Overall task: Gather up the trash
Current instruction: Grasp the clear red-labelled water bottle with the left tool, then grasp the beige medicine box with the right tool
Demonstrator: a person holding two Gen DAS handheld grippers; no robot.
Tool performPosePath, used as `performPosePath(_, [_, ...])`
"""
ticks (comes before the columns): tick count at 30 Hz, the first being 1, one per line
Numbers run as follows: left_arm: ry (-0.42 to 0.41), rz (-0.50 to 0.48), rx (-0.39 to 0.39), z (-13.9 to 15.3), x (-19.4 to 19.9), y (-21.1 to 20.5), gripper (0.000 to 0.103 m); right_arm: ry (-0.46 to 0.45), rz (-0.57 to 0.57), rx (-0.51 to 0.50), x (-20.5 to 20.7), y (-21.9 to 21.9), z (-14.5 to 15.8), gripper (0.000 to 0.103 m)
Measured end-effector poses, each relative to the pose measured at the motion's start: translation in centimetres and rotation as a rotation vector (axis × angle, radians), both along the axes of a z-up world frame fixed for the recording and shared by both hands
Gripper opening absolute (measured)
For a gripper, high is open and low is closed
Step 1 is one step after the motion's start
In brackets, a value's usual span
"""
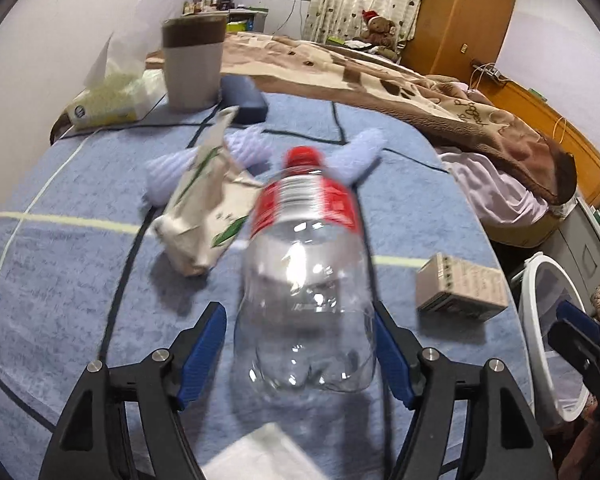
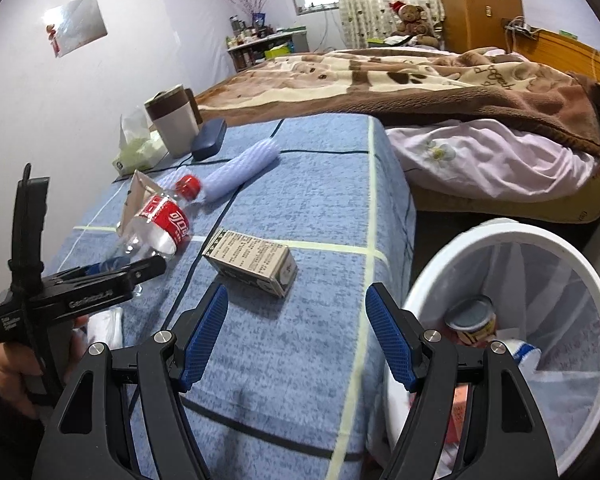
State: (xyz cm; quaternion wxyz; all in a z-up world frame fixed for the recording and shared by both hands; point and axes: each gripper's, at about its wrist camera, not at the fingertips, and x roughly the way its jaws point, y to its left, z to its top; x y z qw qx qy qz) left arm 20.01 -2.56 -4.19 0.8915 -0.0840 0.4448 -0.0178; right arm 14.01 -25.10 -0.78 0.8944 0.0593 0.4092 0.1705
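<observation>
- Left gripper (image 1: 300,344) spread wide around the base of a clear plastic bottle (image 1: 306,280) with red cap and red label; right pad apparently at the bottle's wall, left pad with a gap beside it, so no firm hold visible.
- Bottle lying on the blue checked cloth (image 1: 60,280), cap toward 12 o'clock in the left wrist view.
- Right gripper (image 2: 296,340) gaping and empty, hovering over bare cloth, with a small printed carton (image 2: 252,266) just beyond at 12 o'clock.
- White bin (image 2: 580,264) off the cloth's edge at 3 o'clock from the right gripper, already holding a can (image 2: 470,316) and other scraps.
- Likely trouble: smooth round bottle rolling or squirting out under an off-centre squeeze, since only the rounded base sits between the pads.
- Second risk: thin empty plastic buckling under a hard squeeze and slipping free on the carry to the bin.
- Crumpled paper bag (image 1: 204,216) at 10 o'clock from the bottle, touching or nearly so; prone to being dragged along.
- Ribbed lilac foam sleeve (image 2: 240,174) past the cap at 12 o'clock, also close.
- Mug (image 1: 194,64), tissue pack (image 1: 112,98) and dark blue case (image 1: 246,100) at the far edge, well apart and probably not trash.
- Carton and right gripper both between bottle and bin, possible obstacles on a direct path.
</observation>
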Motion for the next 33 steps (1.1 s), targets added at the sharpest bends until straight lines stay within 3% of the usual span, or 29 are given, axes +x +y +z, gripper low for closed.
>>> performPosePath(5, [-0.034, -0.034, -0.013, 0.5, -1.4, 1.1, 0.065, 0.016, 0.064, -0.035, 1.2, 1.4, -0.7, 0.073])
performPosePath(14, [-0.095, -0.11, -0.024, 1.4, -2.3, 1.2, 0.064, 0.013, 0.135, -0.078, 3.6, 2.3, -1.1, 0.073])
performPosePath(24, [-0.105, -0.15, -0.015, 1.7, -1.3, 1.0, 0.064, 0.009, 0.221, -0.123, 4.4, 3.2, -1.6, 0.073])
performPosePath(31, [-0.084, -0.175, -0.013, 1.2, 0.3, 0.5, 0.064, 0.045, 0.221, -0.083, 4.8, 3.5, -2.2, 0.073])
performPosePath(33, [-0.08, -0.182, -0.022, 1.0, 0.5, 0.5, 0.064, 0.044, 0.221, -0.083, 4.7, 3.8, -2.3, 0.061])
